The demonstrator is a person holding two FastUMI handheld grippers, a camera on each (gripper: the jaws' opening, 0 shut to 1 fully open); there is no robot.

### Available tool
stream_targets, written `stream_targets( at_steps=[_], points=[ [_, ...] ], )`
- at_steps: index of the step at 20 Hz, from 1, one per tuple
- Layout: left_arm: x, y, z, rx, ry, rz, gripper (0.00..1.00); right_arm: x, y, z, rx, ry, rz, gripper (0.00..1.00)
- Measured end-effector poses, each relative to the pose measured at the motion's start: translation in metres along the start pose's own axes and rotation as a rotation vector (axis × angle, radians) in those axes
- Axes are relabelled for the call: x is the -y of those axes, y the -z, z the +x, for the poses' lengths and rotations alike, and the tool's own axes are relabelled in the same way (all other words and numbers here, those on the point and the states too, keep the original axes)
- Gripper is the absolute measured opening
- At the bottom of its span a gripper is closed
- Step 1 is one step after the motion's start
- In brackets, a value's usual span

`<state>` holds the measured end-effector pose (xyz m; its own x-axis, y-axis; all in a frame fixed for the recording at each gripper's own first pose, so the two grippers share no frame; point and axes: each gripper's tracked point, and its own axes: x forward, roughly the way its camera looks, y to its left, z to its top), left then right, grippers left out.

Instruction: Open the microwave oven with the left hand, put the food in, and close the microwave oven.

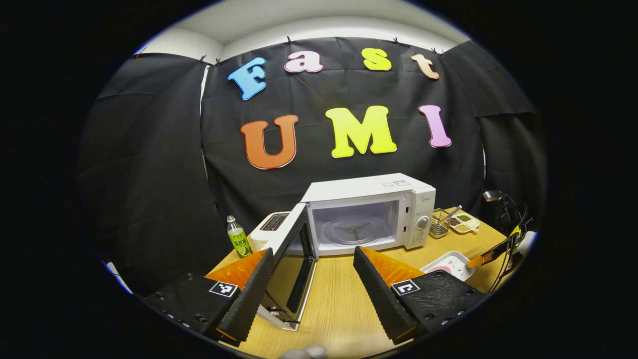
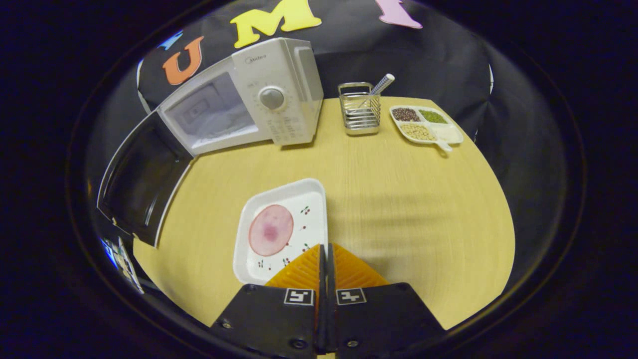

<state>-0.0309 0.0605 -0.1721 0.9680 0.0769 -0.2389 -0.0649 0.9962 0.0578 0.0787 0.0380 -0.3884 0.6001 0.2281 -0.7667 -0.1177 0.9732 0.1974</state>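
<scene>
While the microwave oven stands with its door swung wide to its left, the left gripper view shows a green drink bottle and a white toaster left of the oven on the wooden table. The left hand-held gripper hovers in front of the oven with its fingers spread well apart, gripping nothing, the door's edge showing just beside its left finger. Inside the oven the glass turntable lies bare. Right of the oven sit a wire rack and a divided dish of grains. In the right gripper view, the white tray with the round pink slice of food rests on the table in front of the oven, well apart from its cavity. The right hand-held gripper has its orange fingers pressed together at the tray's near right corner; whether they pinch the rim I cannot tell.
</scene>
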Motion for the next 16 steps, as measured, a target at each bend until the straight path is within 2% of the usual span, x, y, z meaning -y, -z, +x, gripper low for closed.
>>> stream_targets(
  at_steps=[3,5,8,10,12,15,16],
  points=[
    [0.003,-0.004,0.001,-0.003,0.007,0.01,0.96,-0.014,-0.004,0.002,0.022,-0.05,0.055,0.04],
    [0.007,-0.007,0.003,0.001,0.018,0.016,0.96,-0.009,0.004,0.004,-0.019,-0.046,0.062,0.03],
    [0.011,-0.012,0.001,0.018,0.031,0.02,0.96,0.006,0.009,0.005,-0.063,-0.003,0.032,0.04],
    [0.013,-0.014,0.001,0.025,0.035,0.012,0.96,0.003,0.017,0.006,-0.134,-0.04,-0.01,0.04],
    [0.013,-0.013,0.001,0.026,0.033,0.003,0.96,-0.013,0.025,0.008,-0.185,-0.115,0.032,0.07],
    [0.012,-0.011,0.0,0.025,0.029,-0.008,0.96,-0.005,0.029,0.013,-0.218,-0.081,0.065,0.18],
    [0.011,-0.01,0.0,0.025,0.027,-0.009,0.96,-0.003,0.028,0.015,-0.224,-0.073,0.068,0.19]
  ],
)
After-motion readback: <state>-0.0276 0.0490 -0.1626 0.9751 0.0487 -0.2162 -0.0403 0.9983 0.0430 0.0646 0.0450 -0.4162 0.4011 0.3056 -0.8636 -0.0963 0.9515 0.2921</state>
